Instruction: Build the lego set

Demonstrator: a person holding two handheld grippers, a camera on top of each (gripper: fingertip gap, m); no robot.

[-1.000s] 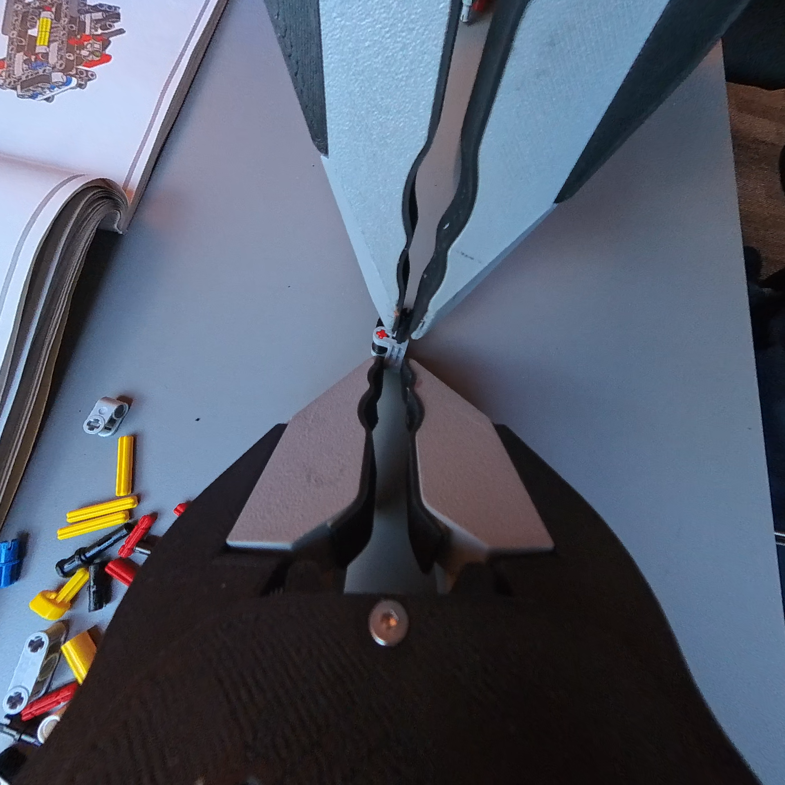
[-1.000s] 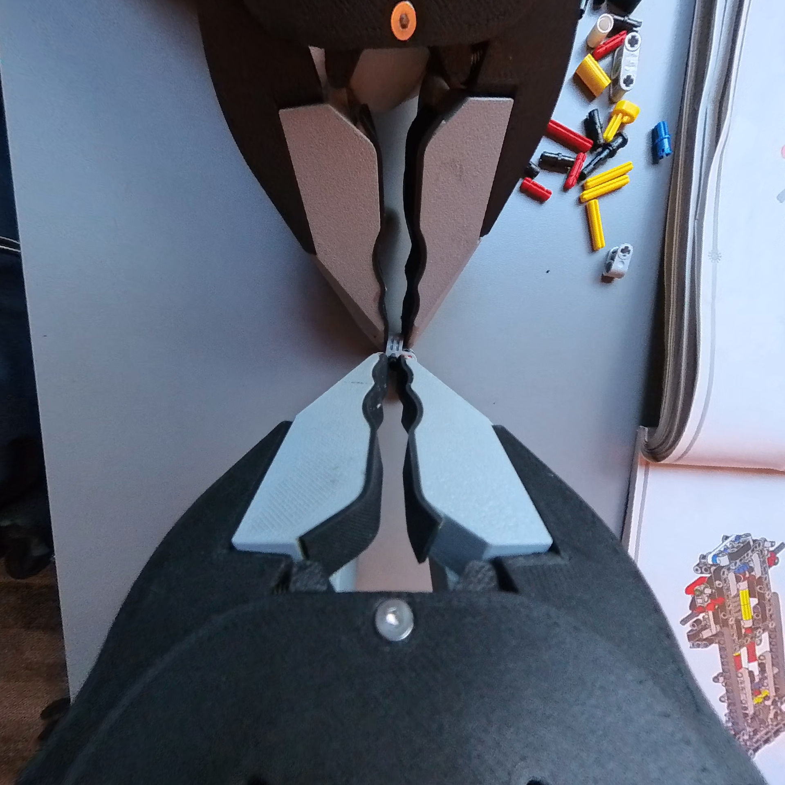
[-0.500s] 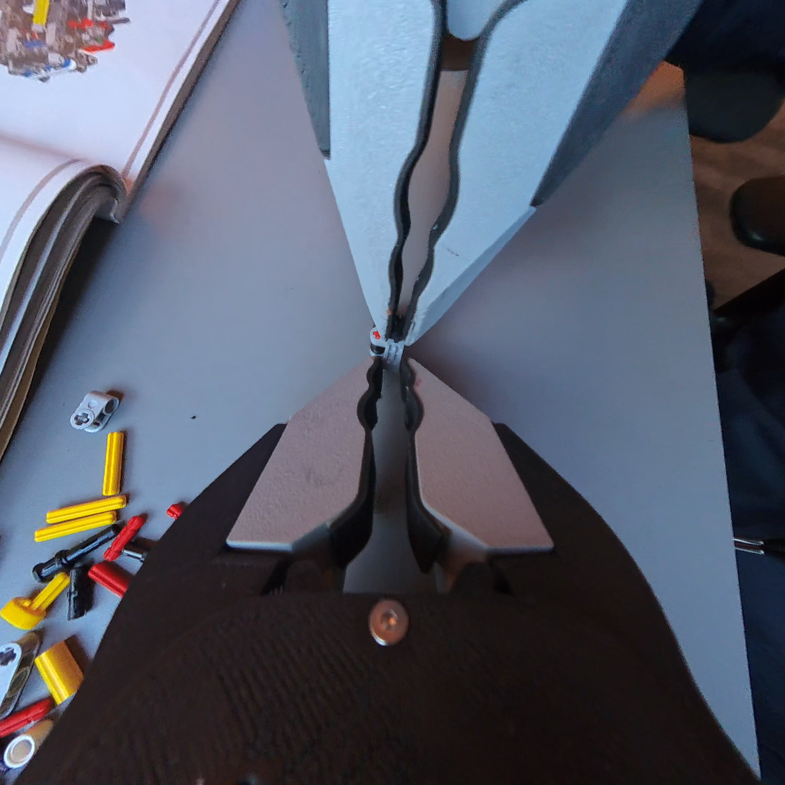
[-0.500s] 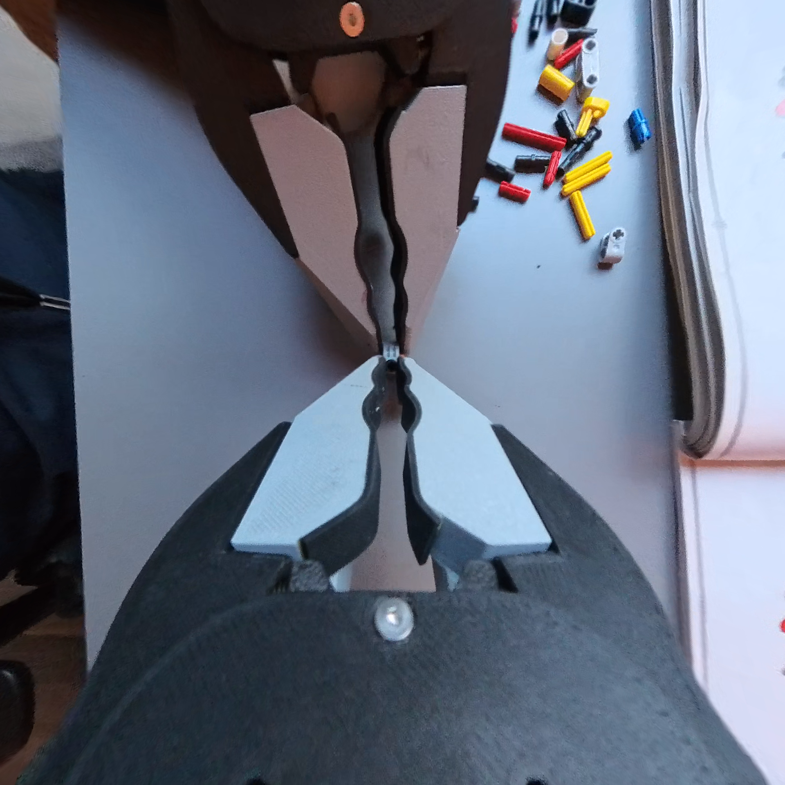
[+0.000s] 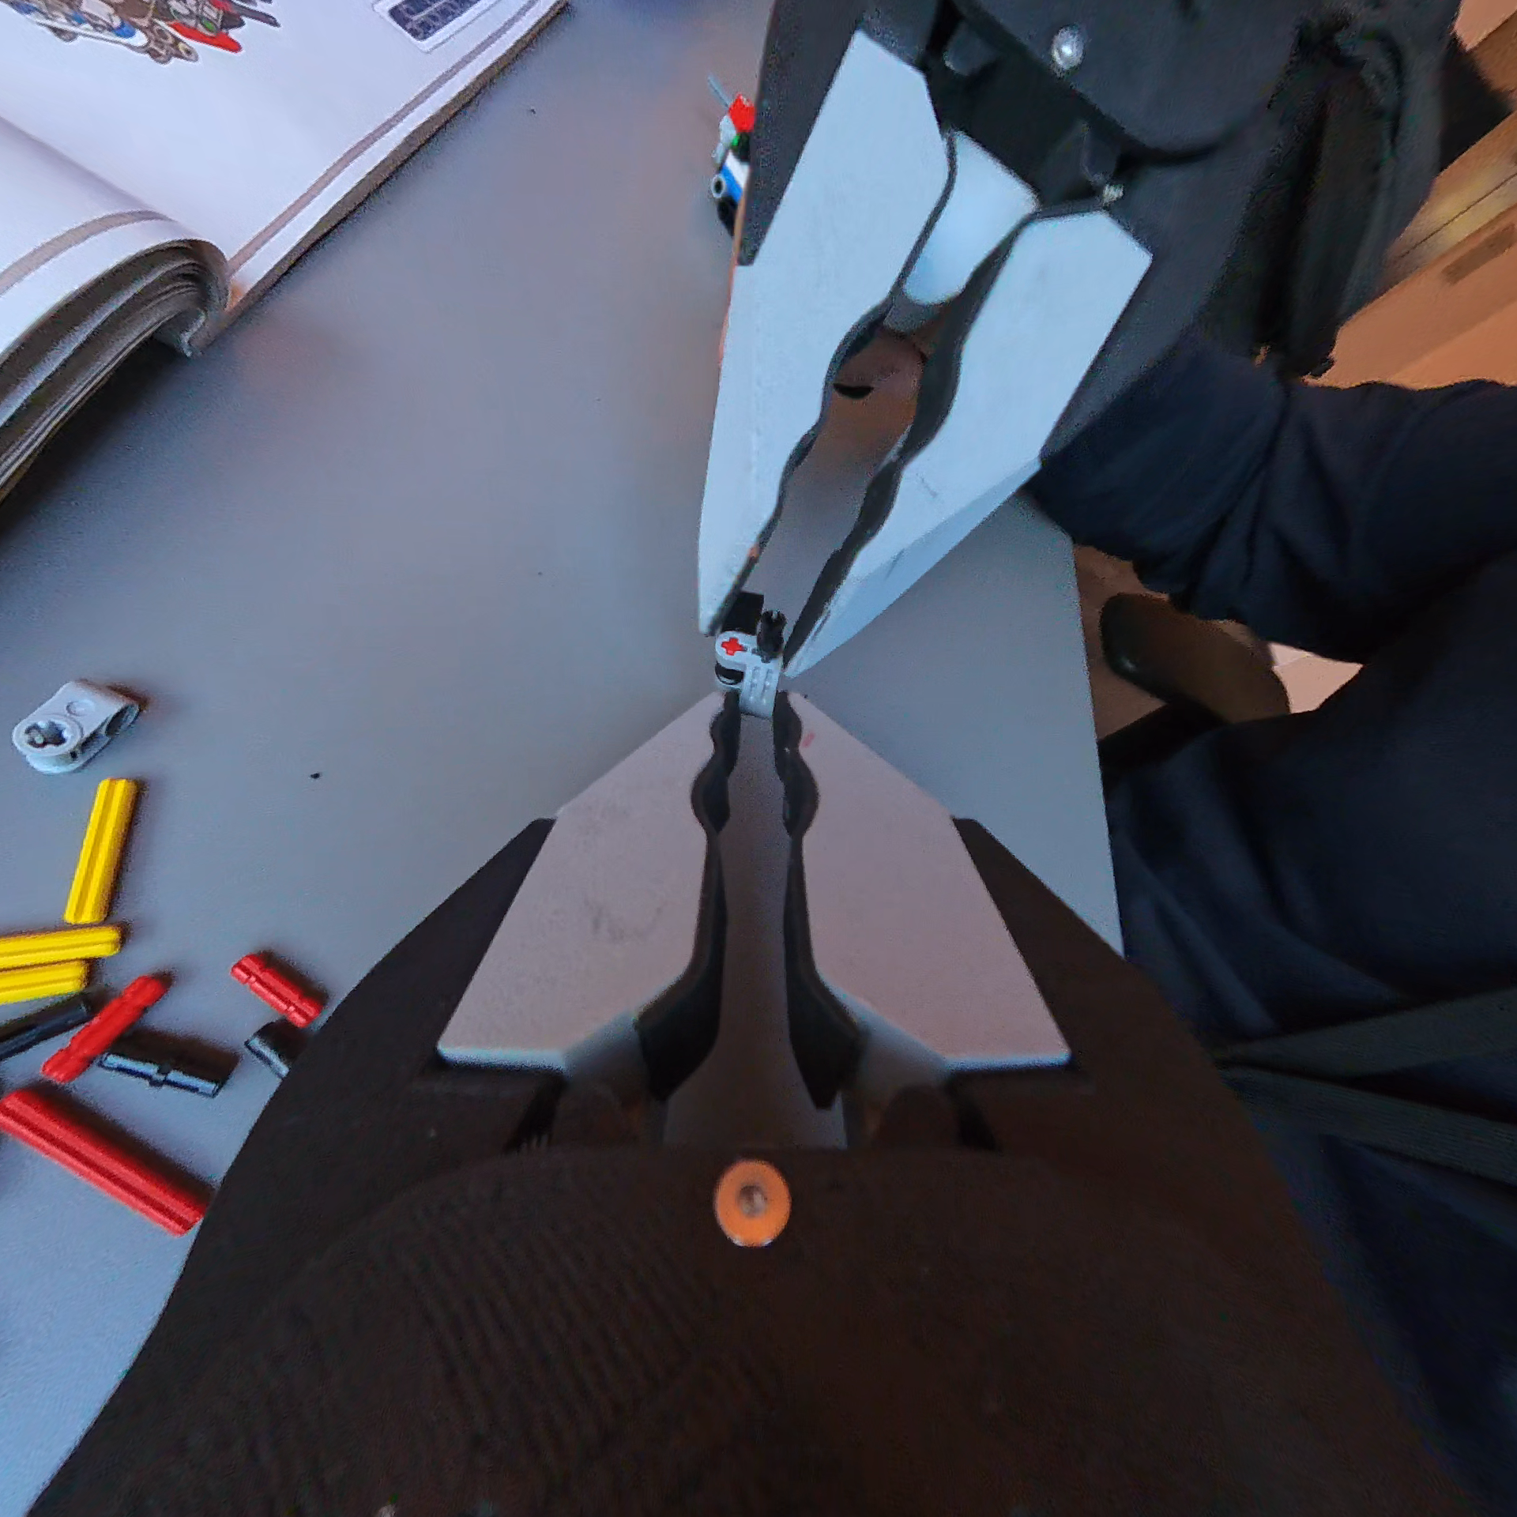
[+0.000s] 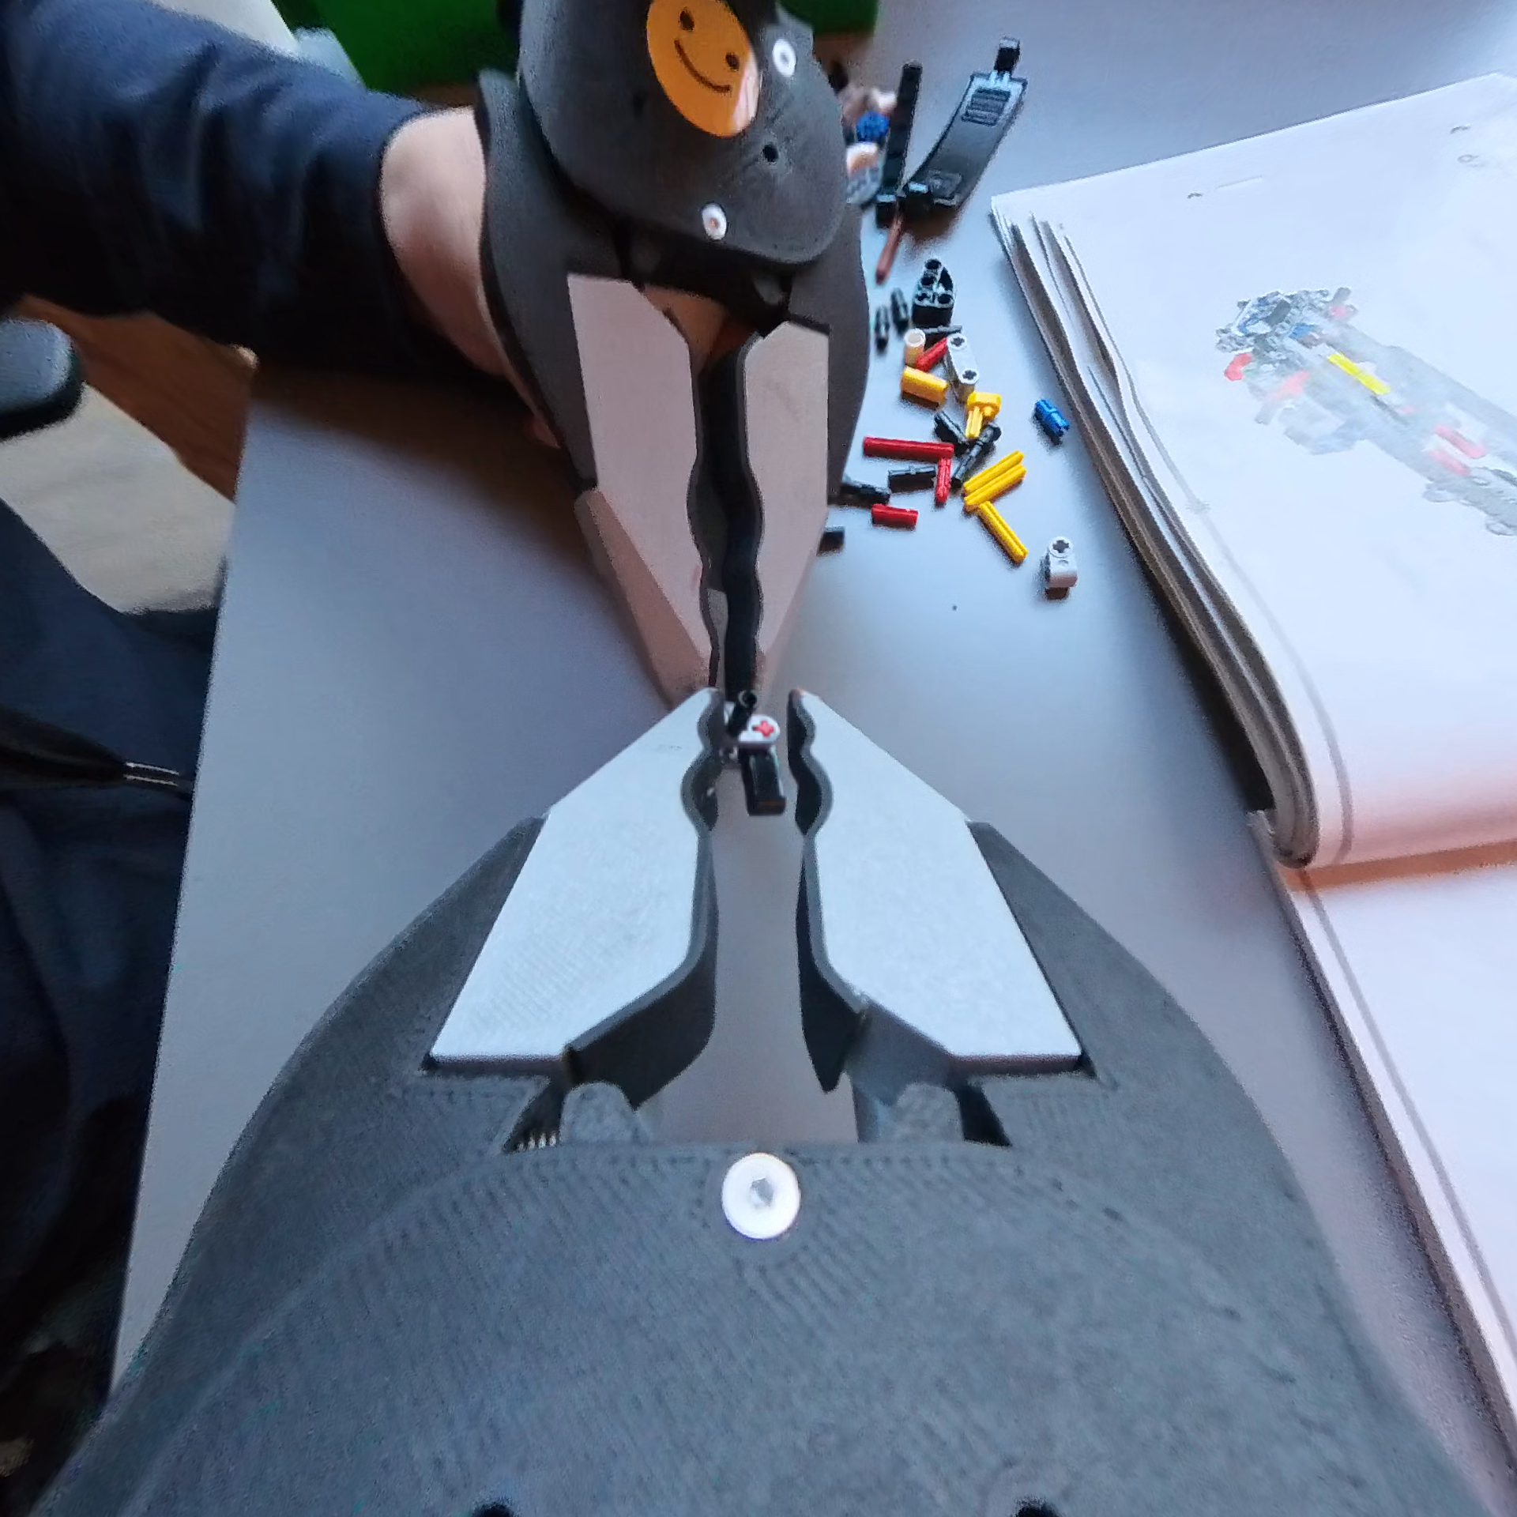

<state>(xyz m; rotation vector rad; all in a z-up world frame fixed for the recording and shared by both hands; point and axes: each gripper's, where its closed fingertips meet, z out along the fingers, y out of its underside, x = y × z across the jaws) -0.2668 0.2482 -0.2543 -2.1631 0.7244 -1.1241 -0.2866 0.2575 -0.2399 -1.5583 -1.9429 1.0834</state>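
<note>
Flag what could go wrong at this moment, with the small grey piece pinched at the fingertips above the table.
1. The left gripper pinches only the tail end of the small grey piece; a nudge could twist it out.
2. The right gripper has parted fingers around the black pin, so it may give no support.
3. The piece hangs near the table edge; if dropped, it might fall off, away from the loose parts.

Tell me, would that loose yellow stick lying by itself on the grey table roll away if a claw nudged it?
Probably only a little. The yellow stick looks ribbed along its length rather than smoothly round, so it should stop quickly on the flat table. It appears to be small, rigid plastic, so likely light and stiff, apt to skid or spin if pushed at one end.
</note>
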